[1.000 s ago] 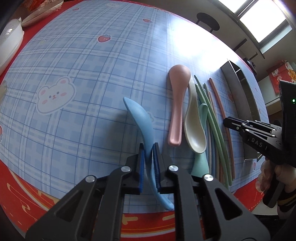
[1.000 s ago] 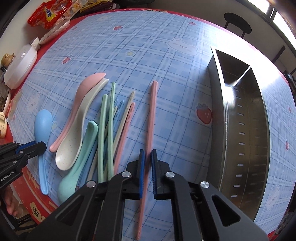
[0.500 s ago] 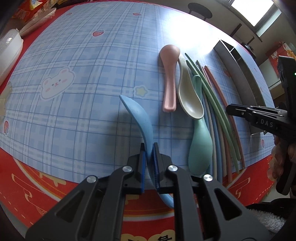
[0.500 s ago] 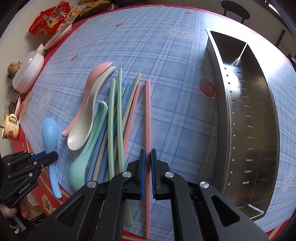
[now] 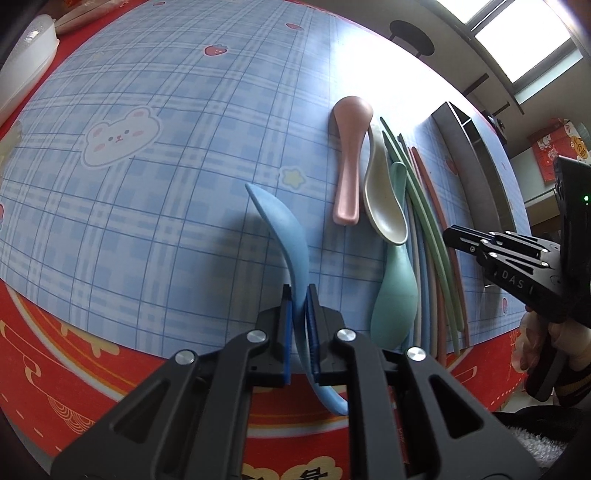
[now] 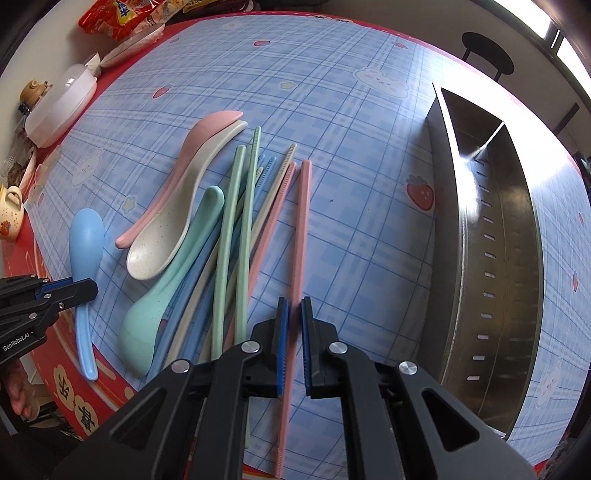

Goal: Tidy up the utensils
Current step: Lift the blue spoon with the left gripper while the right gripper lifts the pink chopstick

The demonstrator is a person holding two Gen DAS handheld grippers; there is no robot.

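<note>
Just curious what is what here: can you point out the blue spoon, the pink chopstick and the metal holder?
blue spoon (image 5: 291, 236): left wrist view, handle.
pink chopstick (image 6: 301, 229): right wrist view, mid-shaft.
metal holder (image 6: 517, 258): right wrist view, perforated inner wall.

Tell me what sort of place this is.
Most likely a home dining area. The table wears a cartoon-bear plaid tablecloth, with snack packets, a small teapot and a mug along its edge. Plastic spoons and chopsticks lie beside a steel utensil holder.
</note>
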